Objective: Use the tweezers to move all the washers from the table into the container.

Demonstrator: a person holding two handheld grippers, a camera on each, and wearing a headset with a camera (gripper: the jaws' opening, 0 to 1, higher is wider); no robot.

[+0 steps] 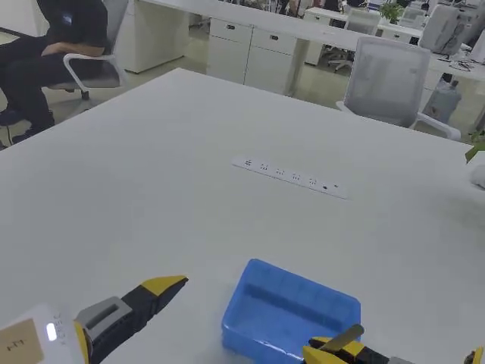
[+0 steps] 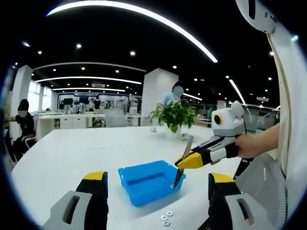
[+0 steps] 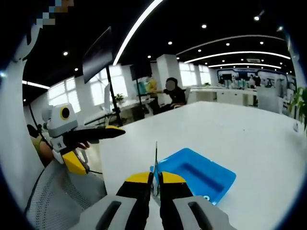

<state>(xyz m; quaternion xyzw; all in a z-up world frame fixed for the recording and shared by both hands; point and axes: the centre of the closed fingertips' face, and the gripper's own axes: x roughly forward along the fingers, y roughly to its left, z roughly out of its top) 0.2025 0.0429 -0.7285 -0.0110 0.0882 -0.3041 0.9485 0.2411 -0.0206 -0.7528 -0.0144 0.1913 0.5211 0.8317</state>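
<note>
Right tongs (image 3: 156, 179) clamped on tweezers (image 3: 156, 160), tips lowered at blue container (image 2: 148, 191) rim, probably for drop-off. Left tongs (image 2: 157, 177) open, idle. Washers (image 2: 166, 218) lie on table (image 2: 72, 158) just beside container.

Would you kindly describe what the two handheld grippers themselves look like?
The left gripper and the right gripper match: grey moulded bodies with an oblong slot in each side, black jaws, and yellow caps at the tips.

An open-plan office: long white desks (image 1: 258, 17) with drawer units (image 1: 227, 47) across the frame's top, a mesh swivel chair (image 1: 390, 72) upper right, a socket strip (image 1: 292, 177) set into the worktop (image 1: 151, 189).
</note>
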